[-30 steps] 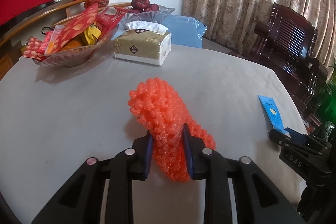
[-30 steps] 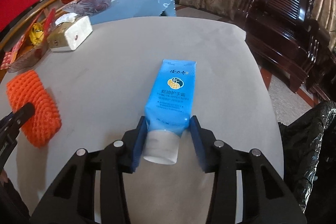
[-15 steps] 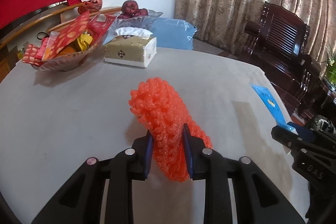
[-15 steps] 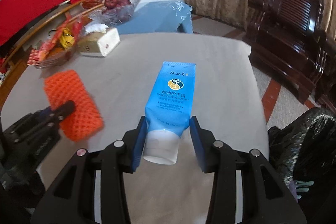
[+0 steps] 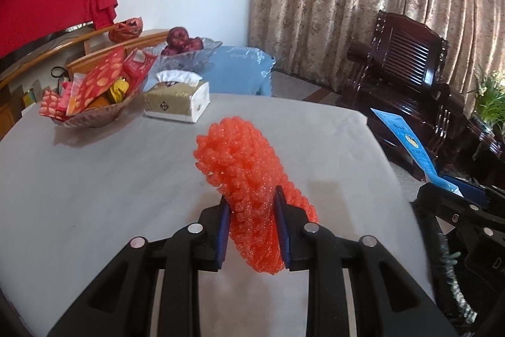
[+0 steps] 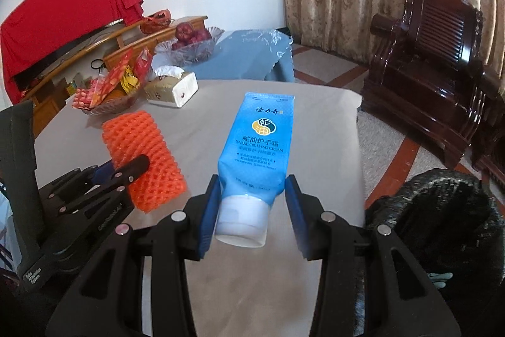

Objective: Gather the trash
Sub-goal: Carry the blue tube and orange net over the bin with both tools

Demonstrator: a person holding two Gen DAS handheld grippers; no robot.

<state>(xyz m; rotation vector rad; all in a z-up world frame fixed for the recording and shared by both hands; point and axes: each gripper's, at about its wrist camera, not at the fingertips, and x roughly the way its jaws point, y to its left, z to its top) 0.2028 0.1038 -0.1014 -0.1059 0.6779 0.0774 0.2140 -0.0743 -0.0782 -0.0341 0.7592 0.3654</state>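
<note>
An orange foam fruit net [image 5: 240, 160] hangs above the grey table [image 5: 94, 179] with my left gripper [image 5: 252, 201] shut on its lower part. The right wrist view shows the same net [image 6: 139, 141] and the left gripper [image 6: 126, 169] at the left. A blue hand cream tube [image 6: 258, 141] with a white cap is held clear of the table, my right gripper [image 6: 252, 183] shut on it near the cap. At the right edge of the left wrist view the tube [image 5: 407, 144] sticks up from the right gripper [image 5: 448, 188]. A black trash bag [image 6: 442, 220] gapes beside the table, lower right.
At the table's far left stand a tissue box [image 5: 176, 103], a glass bowl of red snack packets [image 5: 91, 112] and a fruit bowl [image 5: 186, 52]. A blue-covered stool [image 5: 240, 75] sits behind the table. A dark wooden armchair [image 5: 407, 78] stands by the curtains.
Both grippers have risen with the net and the tube still held, so the table sits lower and farther. The black bag now fills more of the right wrist view.
</note>
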